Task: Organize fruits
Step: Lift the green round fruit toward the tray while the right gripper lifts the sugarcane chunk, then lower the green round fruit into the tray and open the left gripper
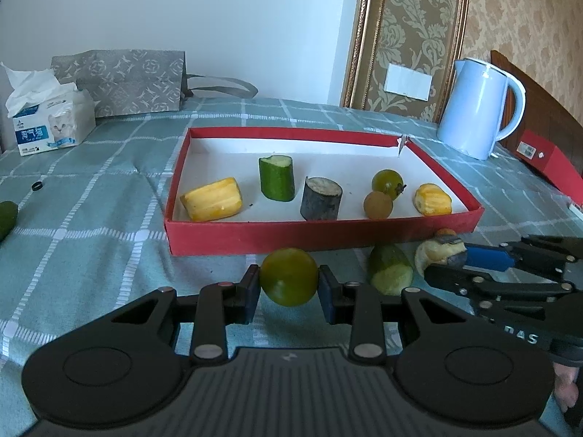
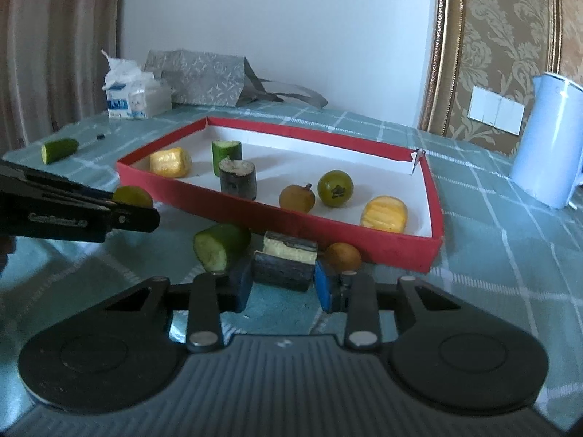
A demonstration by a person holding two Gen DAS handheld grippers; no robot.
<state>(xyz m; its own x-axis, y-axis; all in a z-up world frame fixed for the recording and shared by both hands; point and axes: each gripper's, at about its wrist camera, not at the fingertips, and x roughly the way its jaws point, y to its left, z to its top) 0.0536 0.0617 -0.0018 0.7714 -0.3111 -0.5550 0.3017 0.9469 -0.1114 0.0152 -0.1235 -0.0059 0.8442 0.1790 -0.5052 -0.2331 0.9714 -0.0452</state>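
My left gripper [image 1: 289, 286] is shut on a green round fruit [image 1: 289, 276], held just in front of the red tray [image 1: 320, 233]. My right gripper [image 2: 282, 284] is shut on a dark-skinned, yellow-fleshed chunk [image 2: 286, 260] in front of the tray's near wall [image 2: 309, 224]. The tray holds several pieces: a yellow piece [image 1: 212, 199], a cucumber piece [image 1: 277, 177], a dark cylinder [image 1: 321, 198], a green fruit [image 1: 387, 184], a brown fruit [image 1: 378, 204] and another yellow piece [image 1: 433, 199]. A cut cucumber [image 2: 220, 245] and a brown fruit [image 2: 343, 256] lie beside the chunk.
A light blue kettle [image 1: 477, 107] stands at the back right. A tissue pack [image 1: 49, 123] and a grey bag [image 1: 124, 82] sit at the back left. Another cucumber piece [image 2: 59, 150] and a small black ring [image 1: 37, 186] lie left of the tray. A red box [image 1: 546, 162] lies far right.
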